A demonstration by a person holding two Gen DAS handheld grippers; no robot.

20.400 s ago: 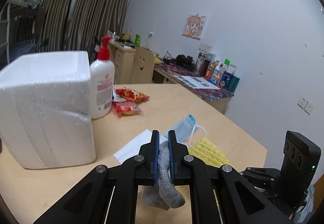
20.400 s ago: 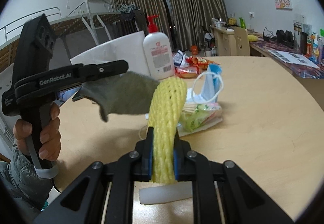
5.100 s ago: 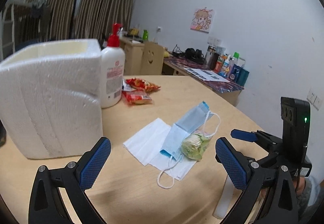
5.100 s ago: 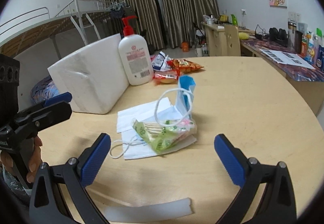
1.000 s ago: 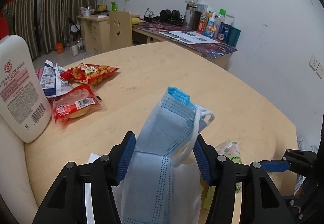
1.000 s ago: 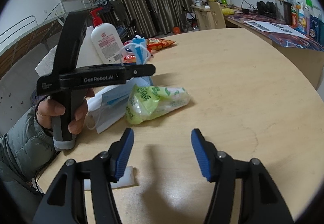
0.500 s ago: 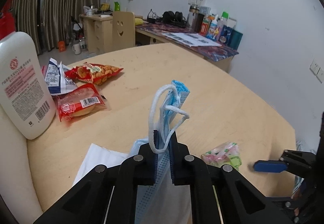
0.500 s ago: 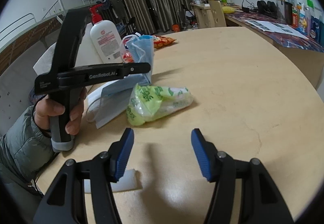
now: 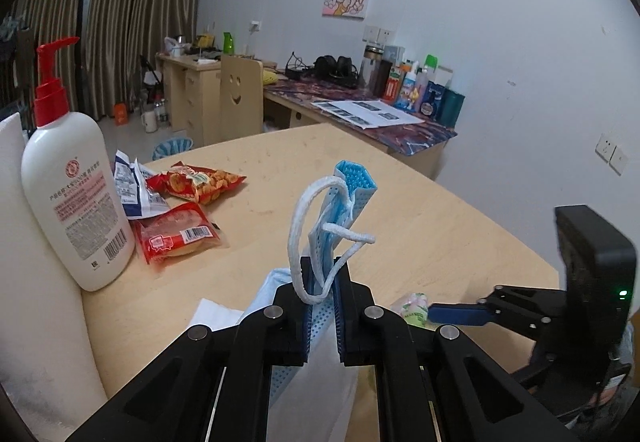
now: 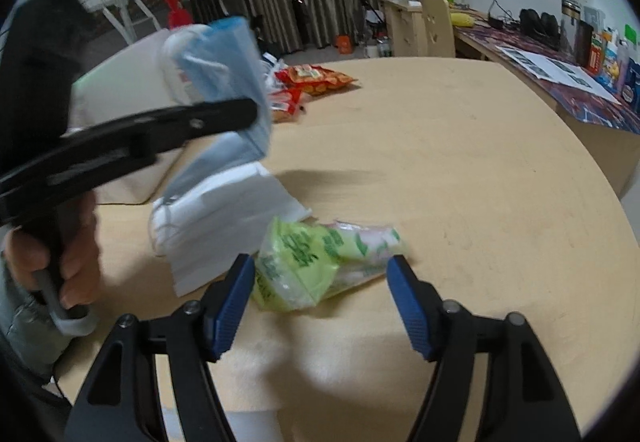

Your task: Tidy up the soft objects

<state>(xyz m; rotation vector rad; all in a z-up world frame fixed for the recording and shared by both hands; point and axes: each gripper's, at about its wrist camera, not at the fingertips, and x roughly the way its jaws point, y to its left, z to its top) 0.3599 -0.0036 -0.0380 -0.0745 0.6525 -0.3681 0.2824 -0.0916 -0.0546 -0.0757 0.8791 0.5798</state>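
My left gripper (image 9: 322, 282) is shut on a blue face mask (image 9: 344, 198), held up off the round wooden table (image 9: 420, 210) with its ear loops draped over the fingers. A white mask or sheet (image 10: 224, 218) trails below the blue one down to the table. In the right wrist view the left gripper (image 10: 240, 114) is blurred at the left, a hand on its handle. My right gripper (image 10: 320, 278) is low over the table, its jaws opening. A green plastic packet (image 10: 320, 258) lies between its blue pads (image 10: 236, 294), which do not press on it.
A white lotion bottle with a red pump (image 9: 76, 198) stands against a white foam box (image 9: 24, 282) at the left. Red snack packets (image 9: 176, 234) lie beside the bottle. A desk with bottles and papers (image 9: 380, 114) stands against the far wall beyond the table's edge.
The left jaws have shut on the blue mask and lifted it. The right gripper has moved forward until the green packet sits between its jaws, which stand wider than before.
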